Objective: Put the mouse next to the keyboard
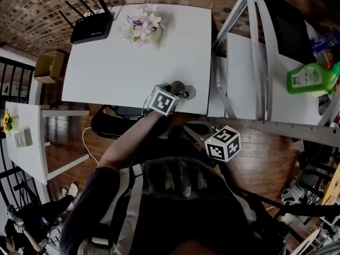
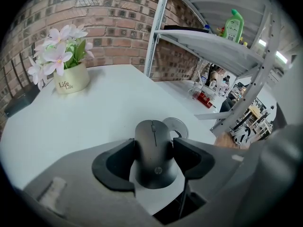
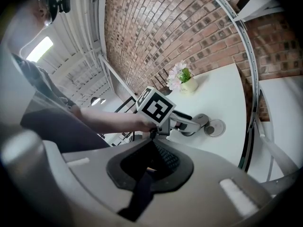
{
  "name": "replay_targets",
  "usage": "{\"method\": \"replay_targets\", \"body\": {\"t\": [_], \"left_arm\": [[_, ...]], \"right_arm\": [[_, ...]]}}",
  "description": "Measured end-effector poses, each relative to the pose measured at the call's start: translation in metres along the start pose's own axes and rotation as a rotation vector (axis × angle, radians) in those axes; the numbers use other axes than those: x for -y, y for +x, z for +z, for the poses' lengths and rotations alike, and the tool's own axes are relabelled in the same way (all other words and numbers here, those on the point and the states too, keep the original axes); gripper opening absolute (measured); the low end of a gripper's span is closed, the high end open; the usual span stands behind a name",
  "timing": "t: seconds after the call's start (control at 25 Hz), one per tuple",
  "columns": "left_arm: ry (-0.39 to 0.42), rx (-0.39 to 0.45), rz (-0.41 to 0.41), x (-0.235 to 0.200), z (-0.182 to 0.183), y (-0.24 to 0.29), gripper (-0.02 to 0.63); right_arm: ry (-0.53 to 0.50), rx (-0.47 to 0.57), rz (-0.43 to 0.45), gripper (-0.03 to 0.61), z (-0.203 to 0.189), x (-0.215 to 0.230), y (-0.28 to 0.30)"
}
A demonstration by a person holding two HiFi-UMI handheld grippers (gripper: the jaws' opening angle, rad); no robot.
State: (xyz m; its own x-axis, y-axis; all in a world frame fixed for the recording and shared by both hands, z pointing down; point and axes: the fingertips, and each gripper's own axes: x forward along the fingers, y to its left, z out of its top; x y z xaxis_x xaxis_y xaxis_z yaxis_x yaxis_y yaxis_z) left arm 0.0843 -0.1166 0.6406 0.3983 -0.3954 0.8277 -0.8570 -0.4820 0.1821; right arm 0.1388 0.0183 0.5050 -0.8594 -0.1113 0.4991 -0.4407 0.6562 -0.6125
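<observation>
The black mouse (image 2: 154, 152) sits at the near edge of the white desk (image 2: 109, 108), clamped on both sides by the jaws of the left hand-held gripper (image 2: 155, 143). A small round disc (image 2: 176, 126) lies just beyond it, and a flower pot (image 2: 71, 77) stands well apart at the far side. The right hand-held gripper (image 3: 154, 141) hangs off the desk, its jaws together on nothing.

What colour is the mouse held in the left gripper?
Black. The mouse shows best in the left gripper view.
</observation>
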Motion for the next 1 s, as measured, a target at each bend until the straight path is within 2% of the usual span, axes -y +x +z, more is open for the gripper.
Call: {"method": "replay_targets", "body": {"t": [0.28, 0.56, 0.72, 0.84, 1.0], "left_arm": [[0.057, -0.003, 0.004, 0.001, 0.000, 0.001, 0.272], [0.067, 0.014, 0.012, -0.001, 0.002, 0.000, 0.298], [0.079, 0.017, 0.009, -0.002, 0.011, 0.001, 0.293], [0.092, -0.011, 0.011, -0.003, 0.010, 0.007, 0.290], [0.075, -0.014, 0.011, -0.004, 0.010, 0.009, 0.276]], "right_arm": [[0.005, 0.003, -0.001, 0.005, -0.002, -0.003, 0.000], [0.005, -0.005, 0.004, 0.005, -0.004, -0.005, 0.001], [0.005, -0.005, 0.002, 0.005, -0.005, -0.003, 0.001], [0.007, -0.004, -0.002, 0.005, -0.005, -0.001, -0.001], [0.019, 0.001, -0.013, 0.005, -0.006, 0.003, -0.005]]}}
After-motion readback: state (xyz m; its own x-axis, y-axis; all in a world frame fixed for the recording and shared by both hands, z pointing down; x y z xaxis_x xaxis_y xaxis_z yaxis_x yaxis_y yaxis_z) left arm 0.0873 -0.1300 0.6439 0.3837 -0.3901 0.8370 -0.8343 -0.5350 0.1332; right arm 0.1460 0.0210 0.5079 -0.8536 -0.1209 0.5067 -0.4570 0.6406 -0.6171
